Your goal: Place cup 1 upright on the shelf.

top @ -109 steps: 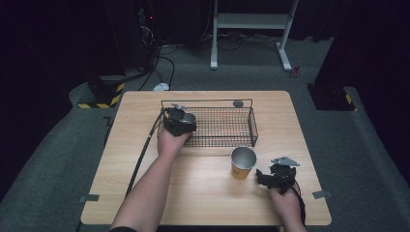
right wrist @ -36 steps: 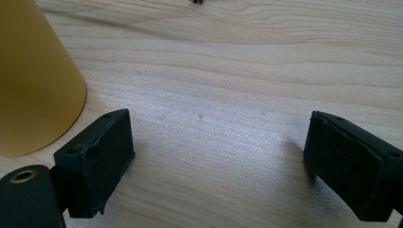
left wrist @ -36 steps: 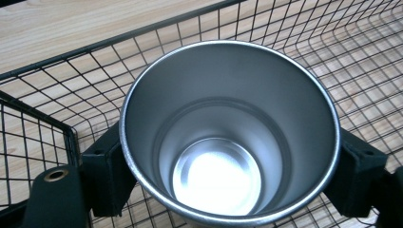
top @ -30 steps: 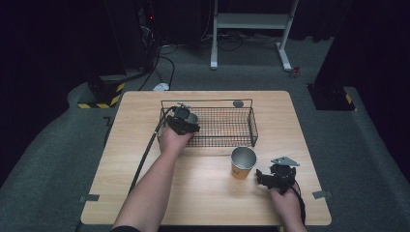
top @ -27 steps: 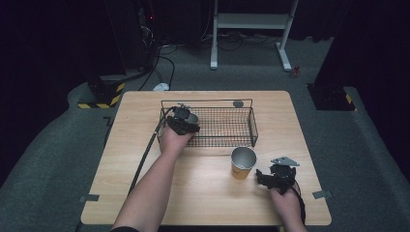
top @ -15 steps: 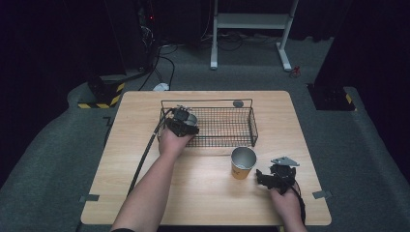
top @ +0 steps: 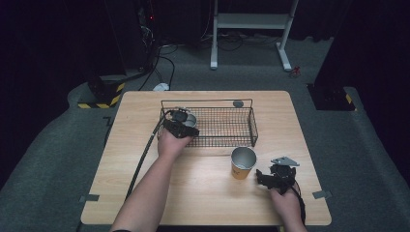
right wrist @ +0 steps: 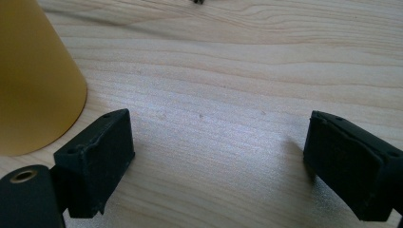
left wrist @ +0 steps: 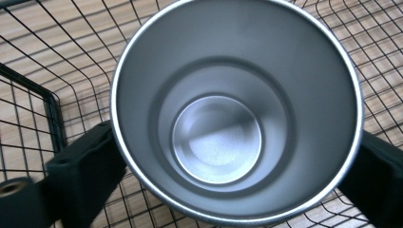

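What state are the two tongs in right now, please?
Left tongs: just been opening, steel cup between them.
Right tongs: open, empty.

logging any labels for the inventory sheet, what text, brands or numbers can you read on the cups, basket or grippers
None can be read: the steel cup in the wire basket, the yellow cup, the left gripper, the right gripper and the table show no legible word, brand or number.

On our table (top: 145, 193): wire basket (top: 227, 126) at the middle rear. A steel cup (top: 187, 119) stands in its left end, between our left gripper (top: 180, 126) jaws. A second cup (top: 242, 162) stands before the basket's right end; our right gripper (top: 276, 178) rests just right of it.
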A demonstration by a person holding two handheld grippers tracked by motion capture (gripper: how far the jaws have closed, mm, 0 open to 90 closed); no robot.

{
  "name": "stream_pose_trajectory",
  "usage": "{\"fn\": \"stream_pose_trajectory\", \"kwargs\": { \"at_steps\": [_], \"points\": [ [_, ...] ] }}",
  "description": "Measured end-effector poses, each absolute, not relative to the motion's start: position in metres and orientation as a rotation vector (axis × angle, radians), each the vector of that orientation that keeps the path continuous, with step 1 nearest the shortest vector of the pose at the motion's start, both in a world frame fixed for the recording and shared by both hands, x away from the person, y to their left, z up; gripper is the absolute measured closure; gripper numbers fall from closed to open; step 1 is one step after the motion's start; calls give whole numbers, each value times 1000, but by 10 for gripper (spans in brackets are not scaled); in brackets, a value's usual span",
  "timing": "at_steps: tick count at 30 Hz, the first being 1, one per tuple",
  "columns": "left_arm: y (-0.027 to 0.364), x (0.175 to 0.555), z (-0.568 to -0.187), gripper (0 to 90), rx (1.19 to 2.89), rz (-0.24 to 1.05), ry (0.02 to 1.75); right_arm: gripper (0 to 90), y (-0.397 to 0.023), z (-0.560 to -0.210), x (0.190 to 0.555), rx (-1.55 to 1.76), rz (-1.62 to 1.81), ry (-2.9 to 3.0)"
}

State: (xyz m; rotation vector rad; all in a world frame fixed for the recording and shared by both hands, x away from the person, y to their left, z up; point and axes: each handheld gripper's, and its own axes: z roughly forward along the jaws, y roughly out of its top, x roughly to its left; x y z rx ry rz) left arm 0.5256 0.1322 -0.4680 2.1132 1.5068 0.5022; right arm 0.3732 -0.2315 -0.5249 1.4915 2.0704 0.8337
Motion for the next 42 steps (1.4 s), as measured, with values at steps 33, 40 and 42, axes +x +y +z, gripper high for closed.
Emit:
{"fn": "stream_pose_trajectory", "kwargs": {
  "at_steps": [33,40,42],
  "points": [
    [140,515,-458,6,2035,529,1477,90,-232,-525,373,1491,834,2070],
    [141,509,-451,6,2022,534,1449,90,-232,-525,373,1489,833,2071],
    [141,507,-449,6,2021,540,1442,91,-231,-525,373,1492,834,2070]
  ]
}}
